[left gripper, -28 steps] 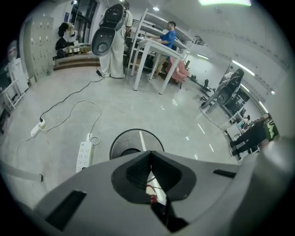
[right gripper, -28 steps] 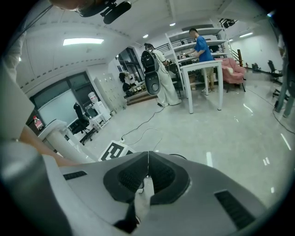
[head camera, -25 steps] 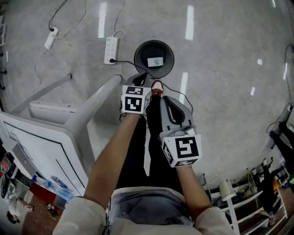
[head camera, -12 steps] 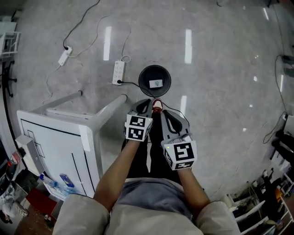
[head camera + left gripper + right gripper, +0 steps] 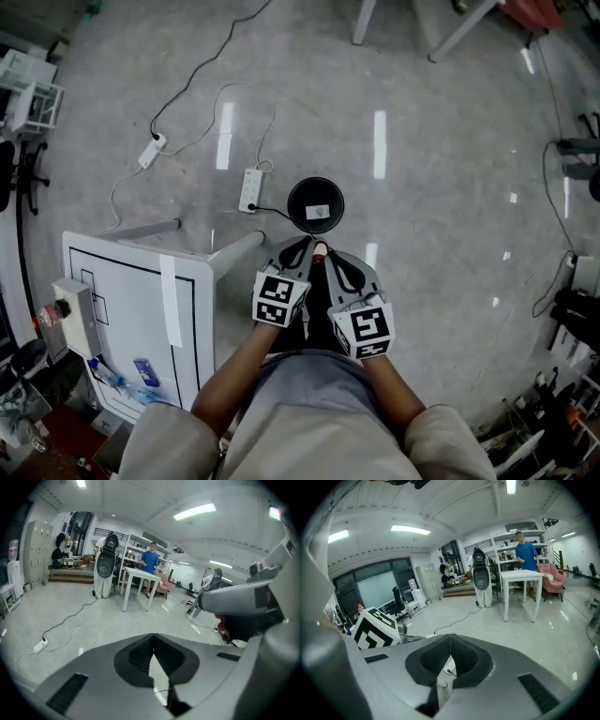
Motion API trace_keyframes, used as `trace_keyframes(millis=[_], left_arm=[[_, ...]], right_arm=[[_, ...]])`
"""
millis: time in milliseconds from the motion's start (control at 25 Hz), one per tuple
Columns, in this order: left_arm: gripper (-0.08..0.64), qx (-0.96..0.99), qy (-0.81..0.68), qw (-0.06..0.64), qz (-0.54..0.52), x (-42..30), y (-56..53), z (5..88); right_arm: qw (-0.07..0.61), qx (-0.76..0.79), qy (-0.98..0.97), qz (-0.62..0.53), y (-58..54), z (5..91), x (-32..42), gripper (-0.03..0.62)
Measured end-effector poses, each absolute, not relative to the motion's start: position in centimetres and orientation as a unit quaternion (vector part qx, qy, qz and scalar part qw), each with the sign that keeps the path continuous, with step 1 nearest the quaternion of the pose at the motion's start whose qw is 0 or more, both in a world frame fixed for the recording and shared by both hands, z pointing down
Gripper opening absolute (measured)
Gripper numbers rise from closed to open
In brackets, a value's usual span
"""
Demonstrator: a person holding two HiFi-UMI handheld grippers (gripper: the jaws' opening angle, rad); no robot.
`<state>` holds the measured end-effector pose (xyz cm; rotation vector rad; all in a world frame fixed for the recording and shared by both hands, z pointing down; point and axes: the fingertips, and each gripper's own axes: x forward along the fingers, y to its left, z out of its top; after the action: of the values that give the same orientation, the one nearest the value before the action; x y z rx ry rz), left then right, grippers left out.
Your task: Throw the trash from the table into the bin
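Observation:
The black round bin [image 5: 315, 204] stands on the floor beyond the table's corner, with a white scrap [image 5: 318, 212] inside it. In the head view my left gripper [image 5: 298, 249] and right gripper [image 5: 334, 261] are held side by side, high over the floor and just nearer than the bin. Both are shut with nothing between the jaws. The left gripper view shows its closed tips [image 5: 153, 635] over bare floor. The right gripper [image 5: 450, 635] is closed too. A blue wrapper [image 5: 145, 372] and a bottle [image 5: 103, 376] lie on the white table [image 5: 122, 309], at its near end.
A power strip [image 5: 249, 189] and its cables lie on the floor left of the bin. A person in a blue shirt [image 5: 151, 562] stands by another white table [image 5: 138, 576] far across the room. Racks and stands crowd the right edge [image 5: 572, 319].
Both grippers have risen, still shut and empty. The head view has pulled up and back, so the bin looks smaller and more of the tabletop shows.

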<state>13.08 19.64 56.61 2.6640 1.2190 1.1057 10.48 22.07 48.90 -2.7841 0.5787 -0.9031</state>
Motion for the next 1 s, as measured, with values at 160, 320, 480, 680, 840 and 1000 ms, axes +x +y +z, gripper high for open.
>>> trace_keyframes(millis=[160,320,480,680,840,1000], left_arm=[[0.008,0.866,0.396,-0.01,0.305,13.0,19.0,52.1],[0.008,0.877,0.395,-0.012,0.274,13.3,18.3,49.1],[0.008,0.885,0.396,-0.007,0.246,13.7,17.3,46.2],[0.008,0.894,0.395,-0.006,0.211,14.3,16.0,41.9],[0.008,0.899,0.396,-0.005,0.187,14.7,14.8,38.6],[0.008,0.907,0.39,0.01,0.16,15.1,13.8,35.4]], right_arm=[[0.069,-0.932,0.204,-0.291,21.4,46.5,10.3,0.02],[0.056,-0.936,0.216,-0.273,20.9,44.3,10.9,0.02],[0.028,-0.941,0.234,-0.244,20.1,41.5,11.5,0.02],[-0.009,-0.944,0.25,-0.214,19.5,37.8,11.8,0.02],[-0.01,-0.945,0.269,-0.188,18.8,35.1,11.5,0.02],[-0.004,-0.944,0.282,-0.17,18.1,32.8,11.2,0.02]])
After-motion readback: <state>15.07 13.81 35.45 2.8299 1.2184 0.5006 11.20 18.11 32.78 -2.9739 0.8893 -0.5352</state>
